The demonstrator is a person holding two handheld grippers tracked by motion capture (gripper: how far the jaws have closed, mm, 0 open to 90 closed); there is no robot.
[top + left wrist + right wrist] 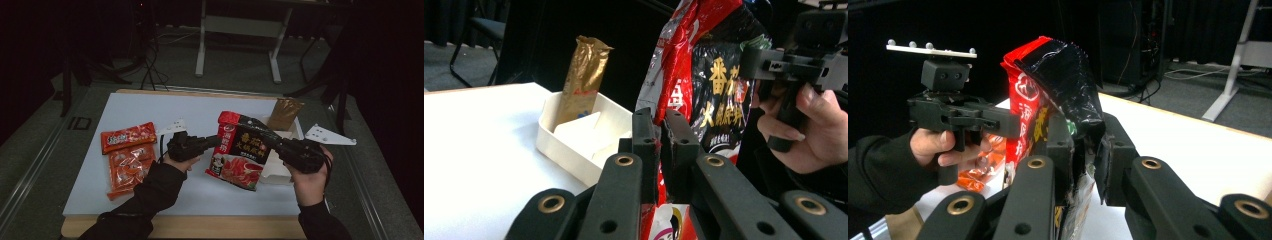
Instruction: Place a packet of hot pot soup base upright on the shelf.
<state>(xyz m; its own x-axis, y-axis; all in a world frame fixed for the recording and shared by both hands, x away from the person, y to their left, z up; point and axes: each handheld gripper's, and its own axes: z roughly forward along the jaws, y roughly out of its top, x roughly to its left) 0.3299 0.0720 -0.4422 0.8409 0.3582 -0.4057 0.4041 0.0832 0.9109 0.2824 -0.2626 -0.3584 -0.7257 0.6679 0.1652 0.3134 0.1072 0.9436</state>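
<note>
From the high view, both claws are on the same thing: a red and black soup base bag [240,150] held up off the white tabletop [200,112], right of middle. The left claw [216,141] is clenched on the bag's left edge and the right claw [272,142] is clamped on its right side. A white tray [280,170] sits just behind and right of the bag with a gold packet [284,114] standing at its far end, and two orange snack packs [129,155] lie at the left. In the left gripper view the claw [660,131] is pinching a thin strip of the bag [704,75], with the tray [569,150] and gold packet [583,80] beyond, and the other hand [809,127] at right. In the right gripper view the claw [1087,145] is biting crumpled film near the bag's top [1053,75]. My guess: if the hands pull apart or twist unevenly, that slick film could slip out of one claw or tear at the seam, and the bag would swing down and knock the gold packet over.
</note>
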